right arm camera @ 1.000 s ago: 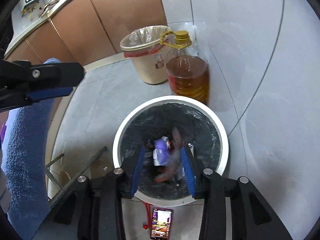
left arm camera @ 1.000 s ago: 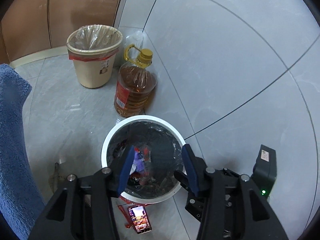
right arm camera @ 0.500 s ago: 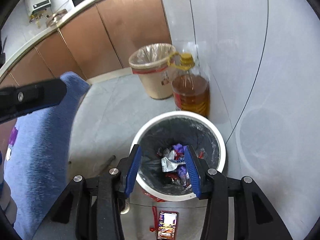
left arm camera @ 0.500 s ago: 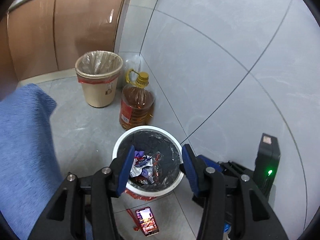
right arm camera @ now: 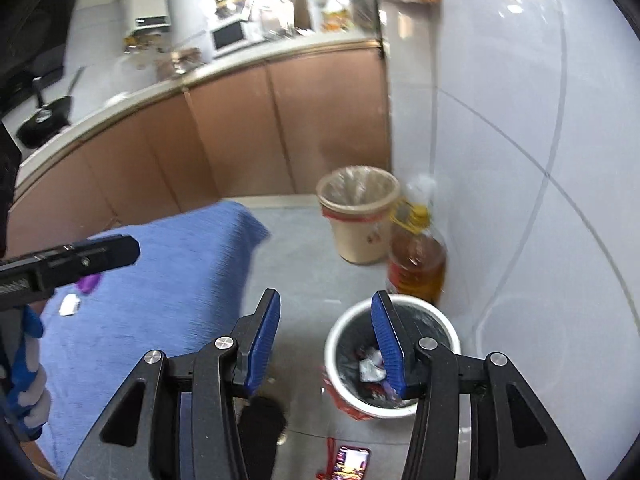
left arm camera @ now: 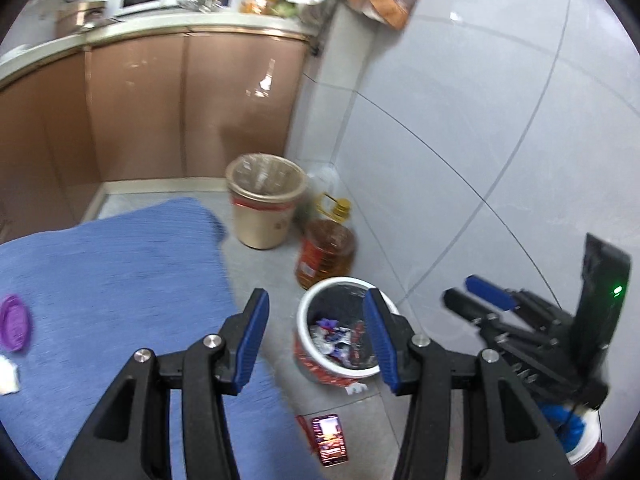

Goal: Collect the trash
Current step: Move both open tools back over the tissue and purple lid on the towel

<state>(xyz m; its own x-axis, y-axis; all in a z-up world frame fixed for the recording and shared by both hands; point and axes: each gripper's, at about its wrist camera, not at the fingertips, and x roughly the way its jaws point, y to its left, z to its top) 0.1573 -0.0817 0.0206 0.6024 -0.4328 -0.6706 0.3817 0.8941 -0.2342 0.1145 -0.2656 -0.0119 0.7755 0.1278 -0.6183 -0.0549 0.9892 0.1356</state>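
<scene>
Both grippers hang above the floor with nothing between their blue pads: the left gripper (left arm camera: 316,338) stands spread, and the right gripper (right arm camera: 326,338) is spread too, its jaws opening a little wider. The trash already collected, crumpled wrappers (left arm camera: 336,336), lies inside the white round bin with a black liner (left arm camera: 310,364) on the grey tiled floor (right arm camera: 304,272). What looks left to gather sits on the blue cloth-covered table (left arm camera: 120,280): a purple round lid (left arm camera: 14,322) and a small white scrap (left arm camera: 6,372). The next step is likely a swing toward those 2 pieces, keeping the jaws apart and coming down from above. The table edge nearest the bin is the one to clear; the floor between offers open room, while the amber oil jug (right arm camera: 418,268) and beige lined bin (right arm camera: 358,216) crowd the wall.
</scene>
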